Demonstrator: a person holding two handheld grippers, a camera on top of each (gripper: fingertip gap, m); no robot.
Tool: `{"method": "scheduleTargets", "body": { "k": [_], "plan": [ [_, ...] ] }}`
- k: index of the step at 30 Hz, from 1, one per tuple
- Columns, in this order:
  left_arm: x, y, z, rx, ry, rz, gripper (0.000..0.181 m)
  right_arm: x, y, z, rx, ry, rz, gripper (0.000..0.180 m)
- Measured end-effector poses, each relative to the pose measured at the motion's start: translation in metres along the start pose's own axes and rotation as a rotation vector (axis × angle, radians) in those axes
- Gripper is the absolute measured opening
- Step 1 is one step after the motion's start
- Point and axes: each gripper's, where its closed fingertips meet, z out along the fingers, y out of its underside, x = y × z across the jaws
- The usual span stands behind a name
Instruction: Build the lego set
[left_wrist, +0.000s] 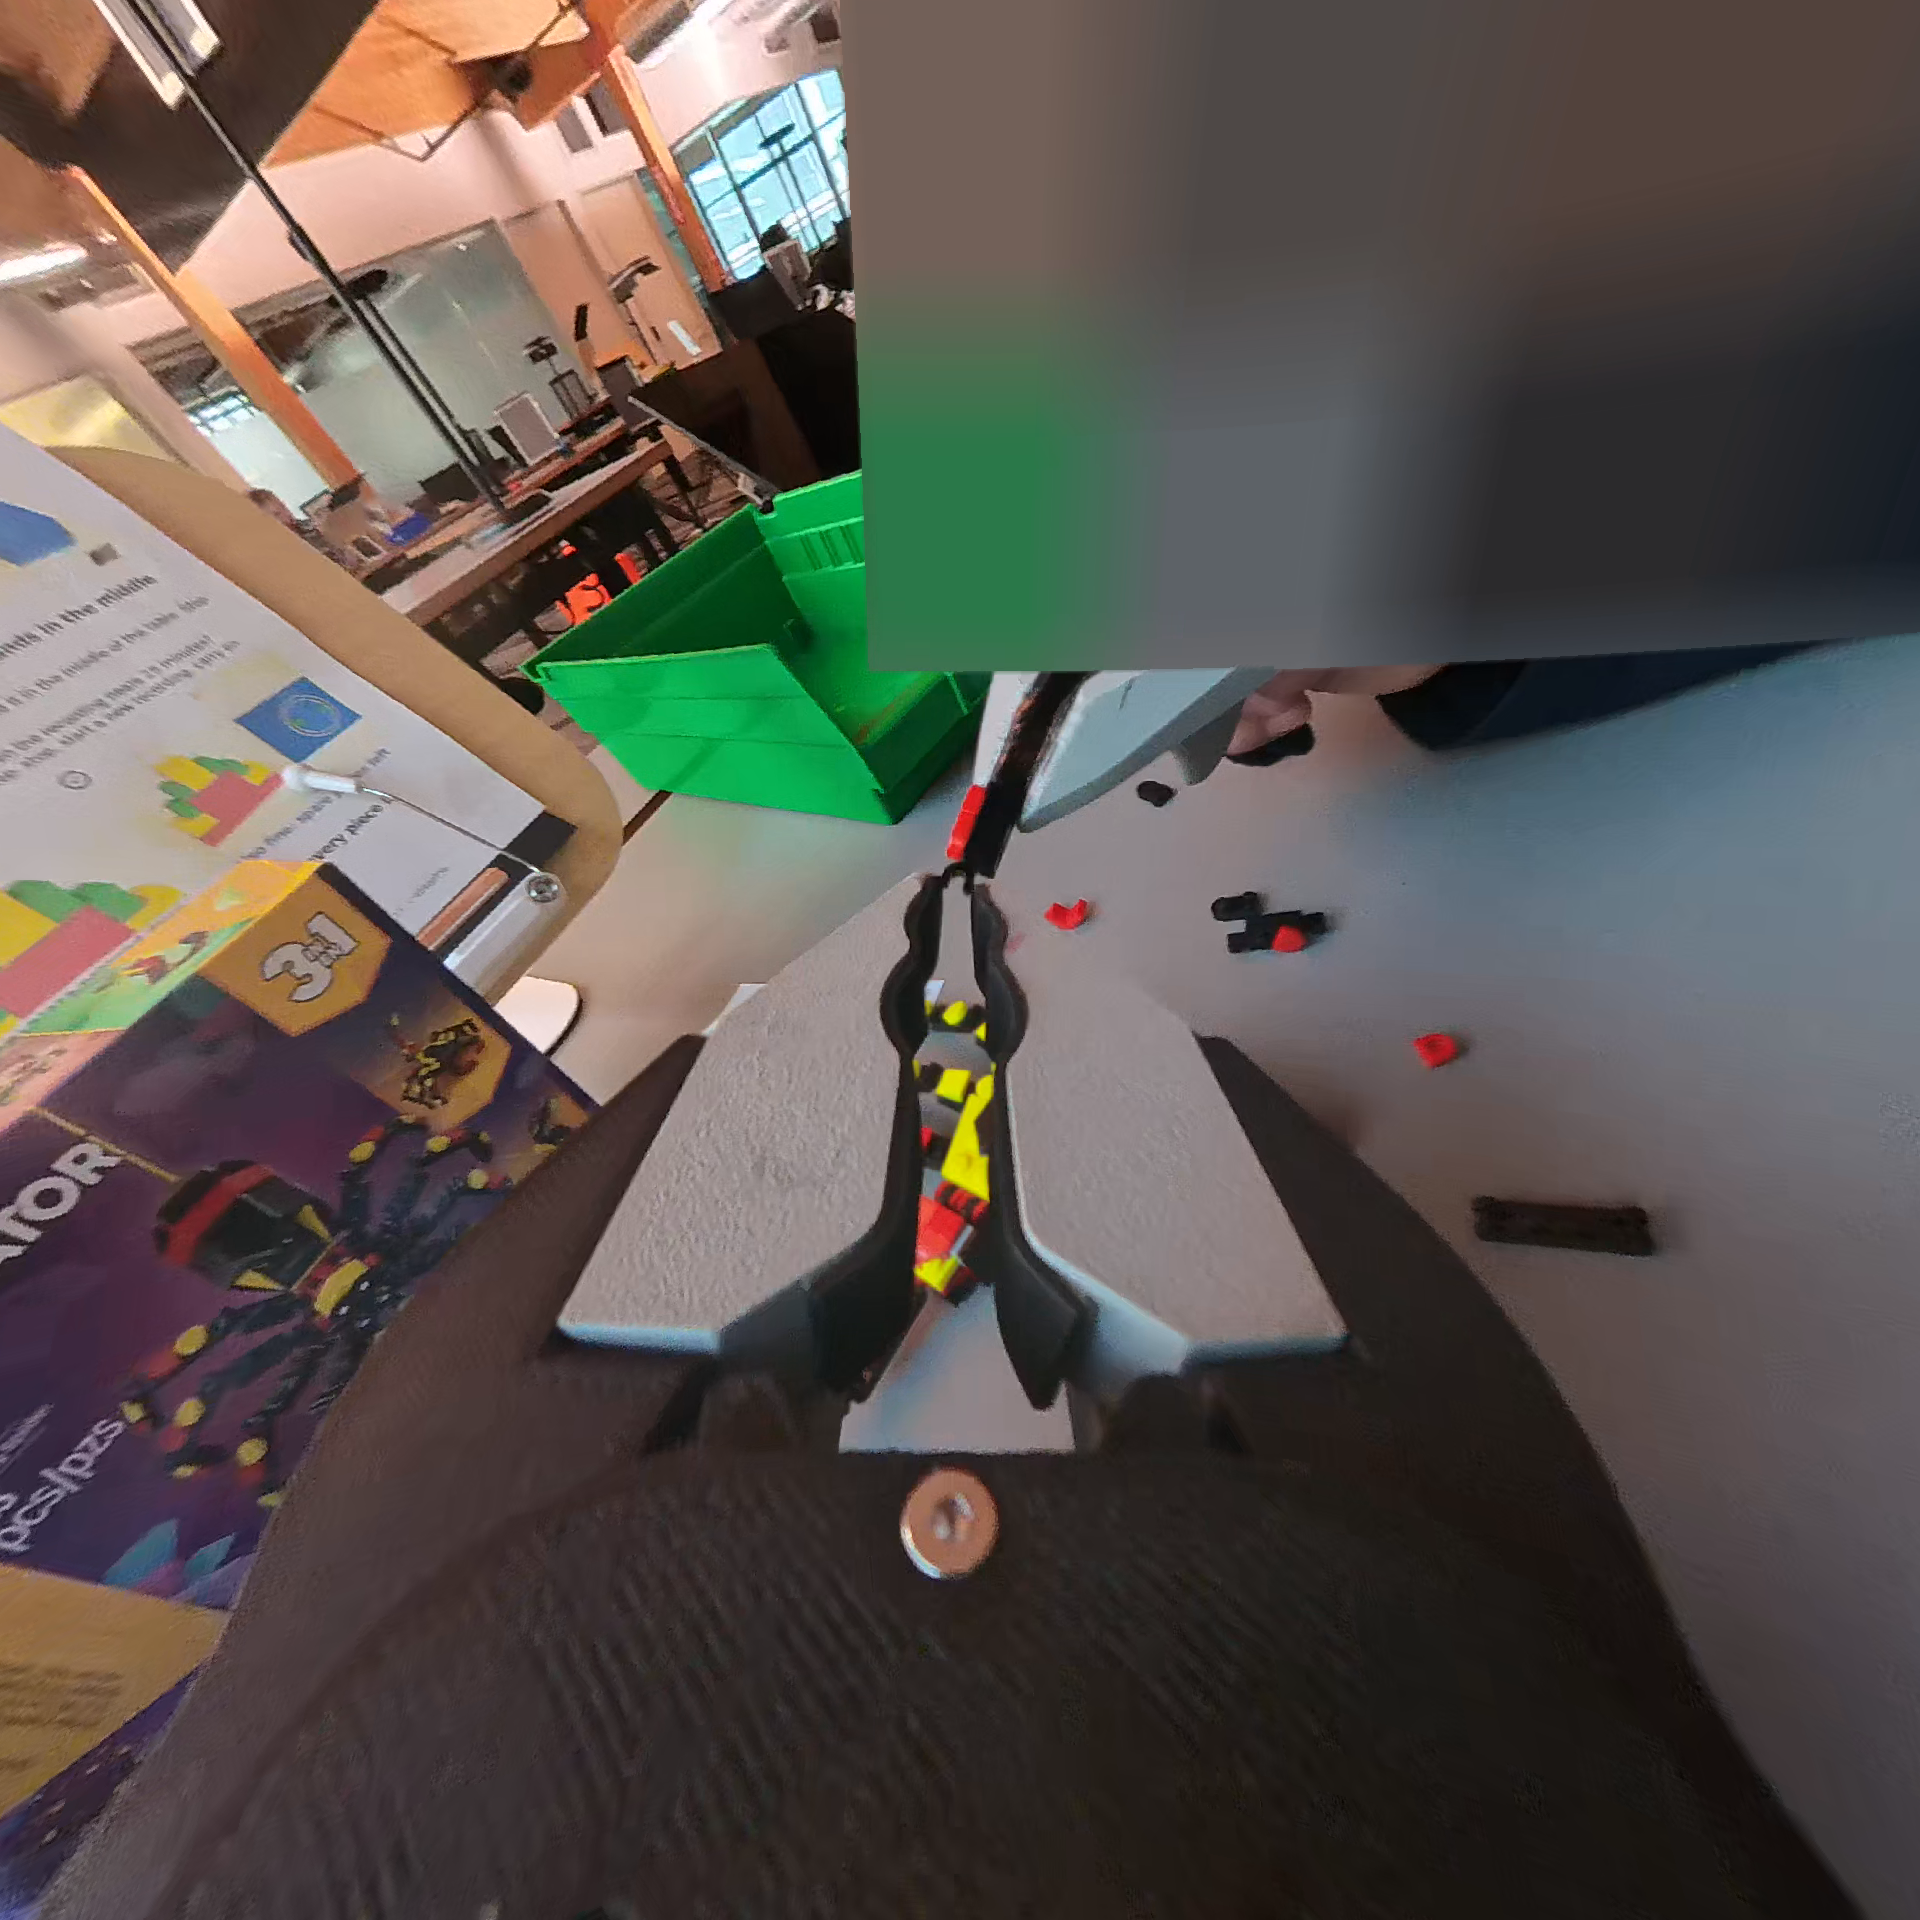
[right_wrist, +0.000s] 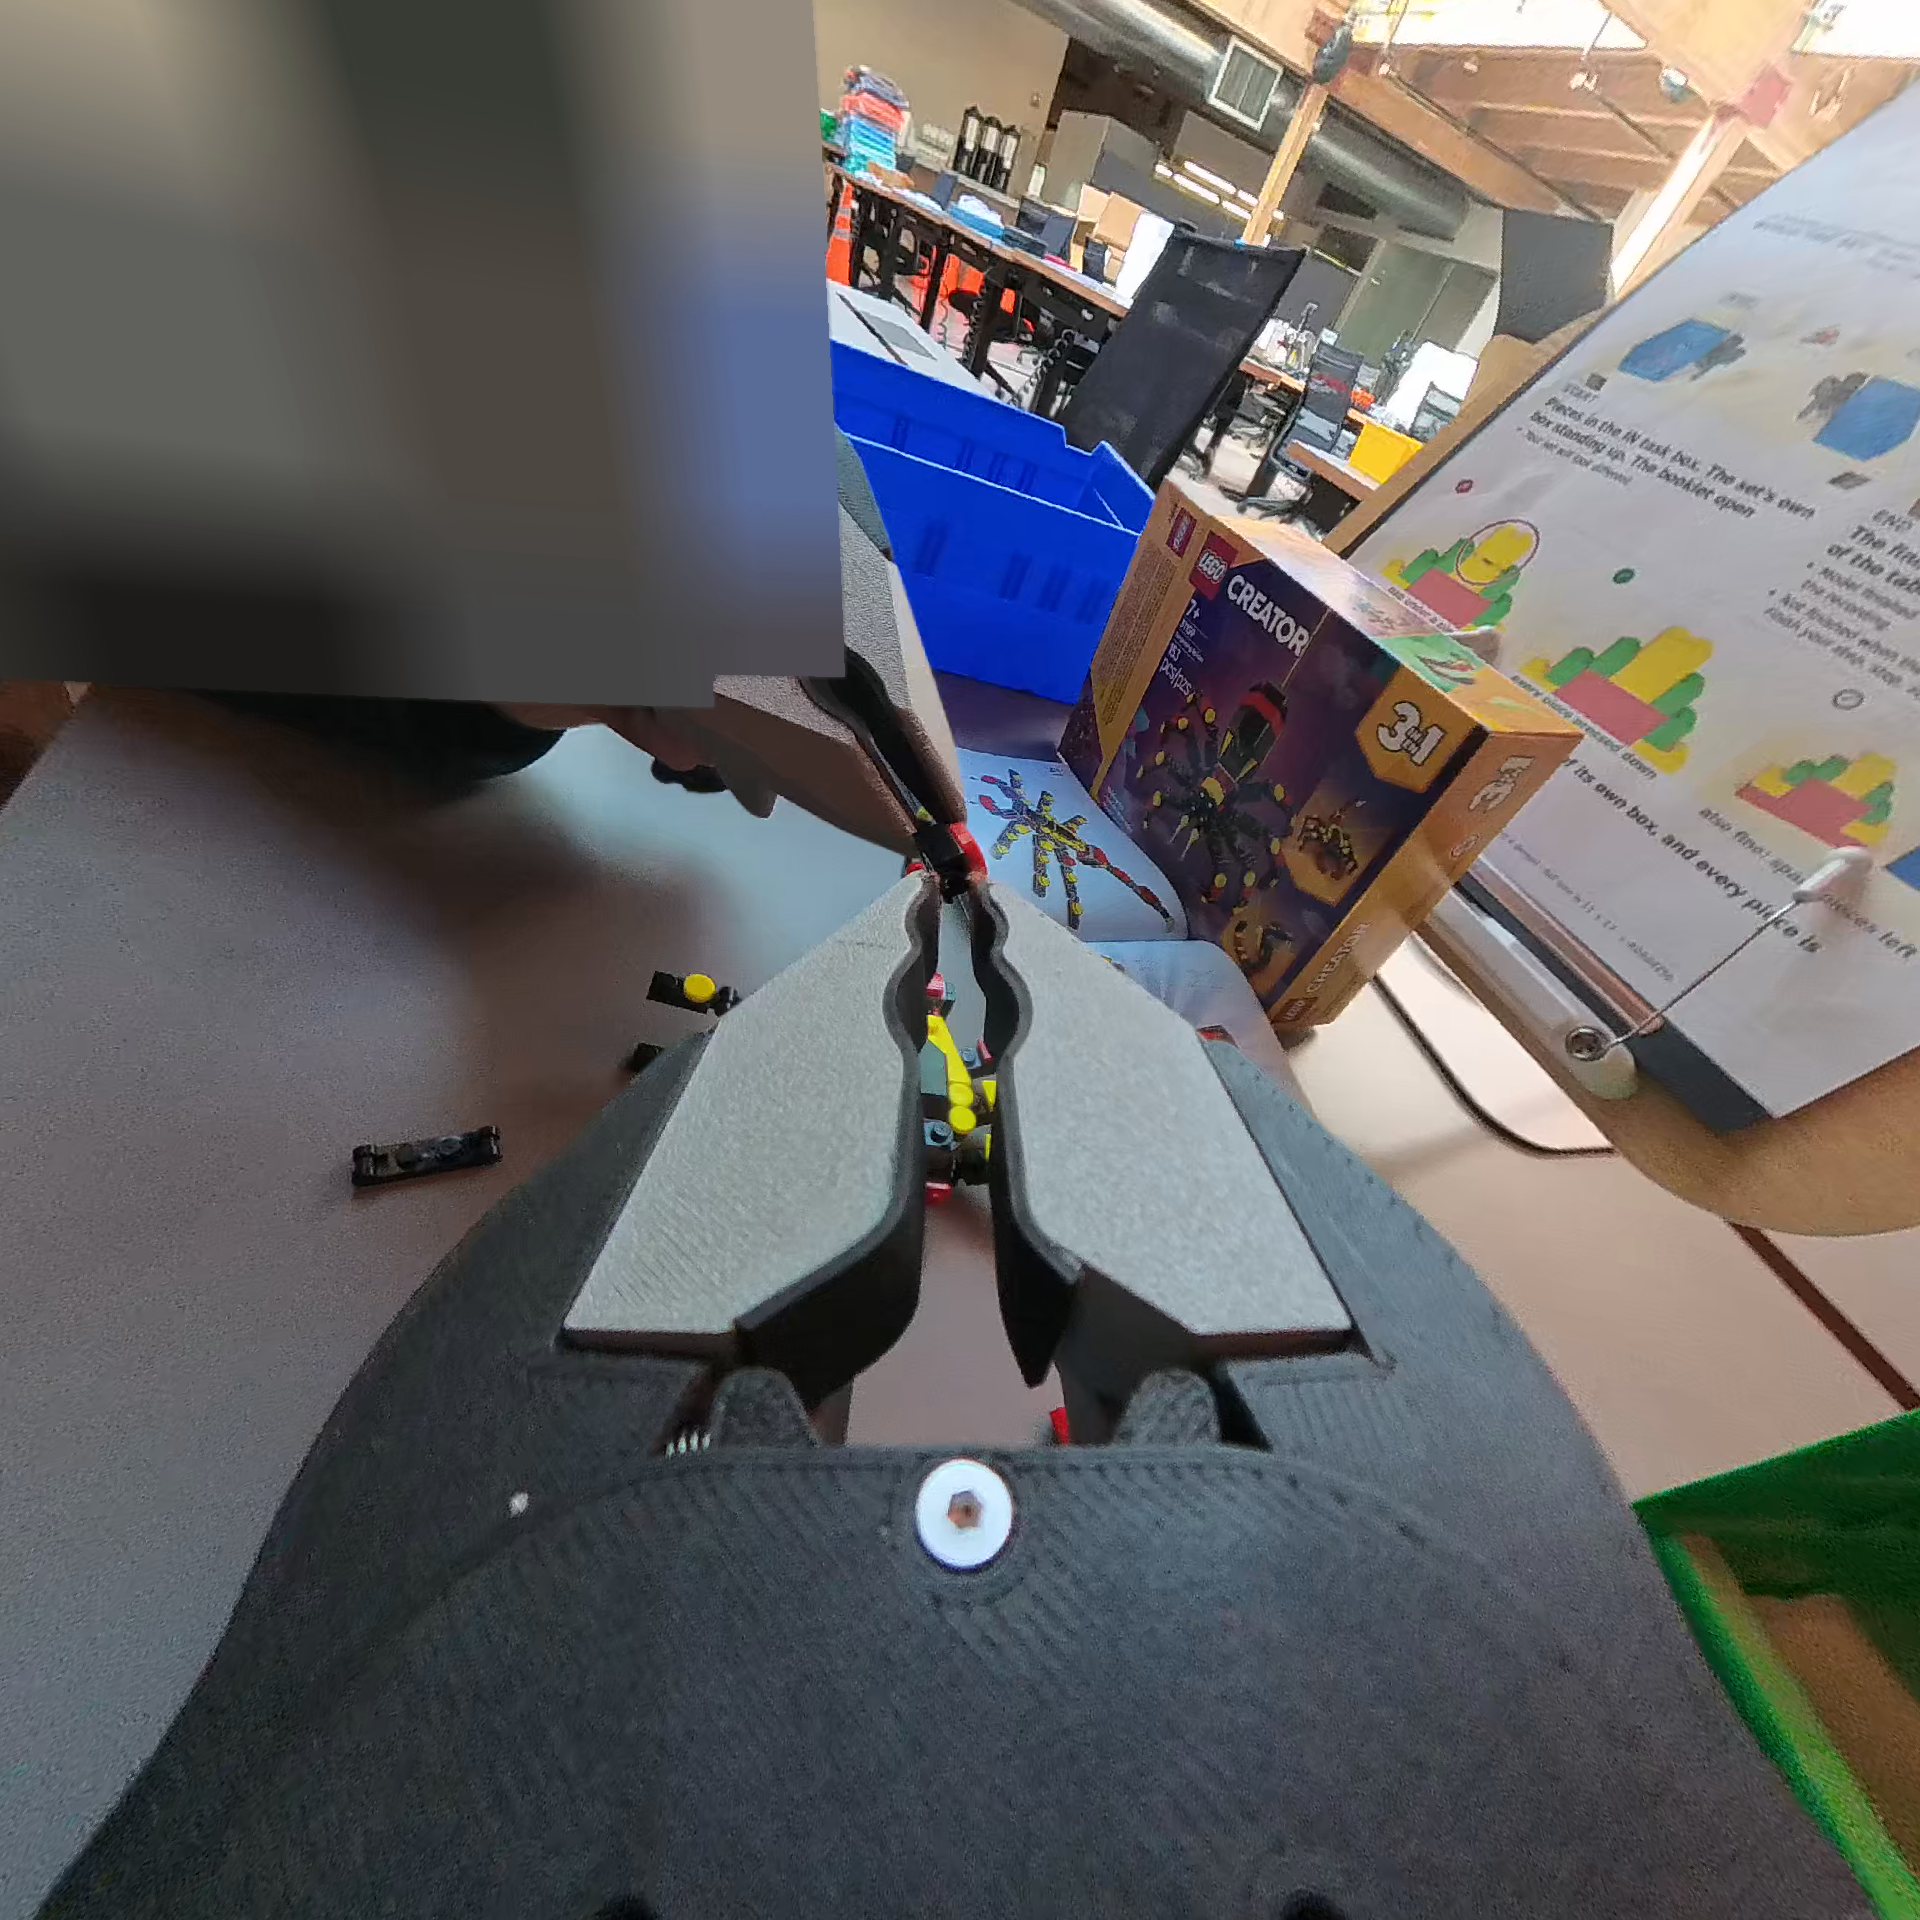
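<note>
My left gripper (left_wrist: 956, 883) is shut at the tips on a small black and red lego piece (left_wrist: 971, 826) held above the grey table (left_wrist: 1558, 935). My right gripper (right_wrist: 953, 888) meets it tip to tip and is shut on the same piece (right_wrist: 951, 847). The right gripper also shows in the left wrist view (left_wrist: 1122, 727), and the left one in the right wrist view (right_wrist: 831, 748). Through the gap between the fingers I see the partly built yellow, red and black model (left_wrist: 951, 1143) on the table below, also in the right wrist view (right_wrist: 951, 1091).
Loose pieces lie on the table: red bits (left_wrist: 1065, 914) (left_wrist: 1436, 1049), a black and red cluster (left_wrist: 1268, 923), a long black plate (left_wrist: 1564, 1226) (right_wrist: 426, 1153). The set's box (right_wrist: 1299, 769), open booklet (right_wrist: 1049, 842), instruction board (right_wrist: 1714, 623), green bin (left_wrist: 748, 707) and blue bin (right_wrist: 987, 520) ring the area. Only a small space, under 4 cm, lies between the two pairs of fingers. From either gripper's tips it is about 15 cm to the long black plate (right_wrist: 426, 1153). My left wrist view (left_wrist: 1564, 1216) looks at it from another angle.
</note>
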Motion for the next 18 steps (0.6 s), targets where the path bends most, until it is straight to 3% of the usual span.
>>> {"method": "scheduleTargets", "body": {
  "k": [9,18],
  "plan": [
    [0.003,0.001,0.000,-0.013,-0.013,0.098,0.000,0.010,0.004,-0.001,0.048,-0.114,0.391,0.002],
    [0.001,0.003,0.000,-0.023,-0.030,0.092,0.000,0.002,0.007,0.002,0.028,-0.148,0.392,0.002]
  ]
}}
